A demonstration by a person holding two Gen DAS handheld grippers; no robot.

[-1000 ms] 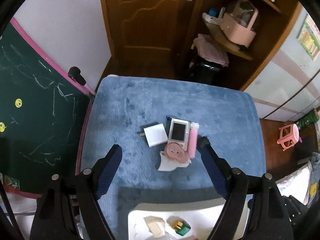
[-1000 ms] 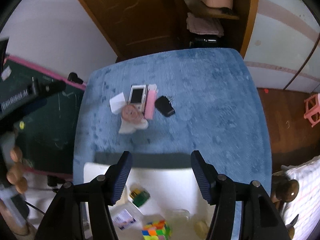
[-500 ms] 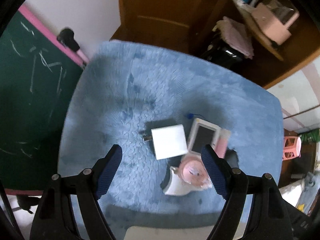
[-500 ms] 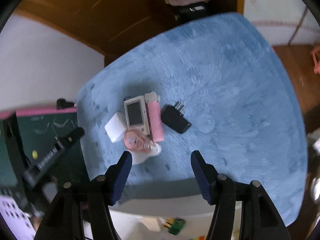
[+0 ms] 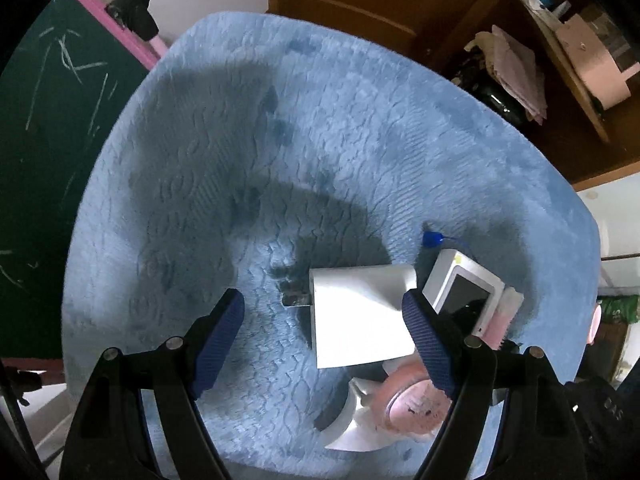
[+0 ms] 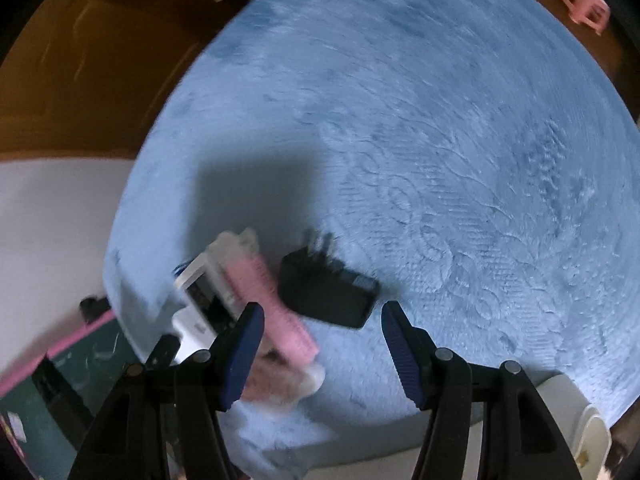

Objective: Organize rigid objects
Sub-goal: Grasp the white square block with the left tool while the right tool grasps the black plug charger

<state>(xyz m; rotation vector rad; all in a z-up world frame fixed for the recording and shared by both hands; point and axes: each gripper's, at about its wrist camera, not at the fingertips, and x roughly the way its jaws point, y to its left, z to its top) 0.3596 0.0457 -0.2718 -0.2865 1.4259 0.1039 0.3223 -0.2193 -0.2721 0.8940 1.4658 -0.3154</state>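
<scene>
Both grippers have dropped close to the blue mat. The left gripper, fingers spread, straddles the white charger at lower centre; the right gripper, also spread and empty, nears the black adapter. Pickups look imminent.

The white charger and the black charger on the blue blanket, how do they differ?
The white charger is a blocky, squarish cube; the black charger looks flatter and longer. The white one lies between the left gripper's open jaws; the black one lies ahead of the right gripper. Both are pronged plugs, ungripped.
</scene>
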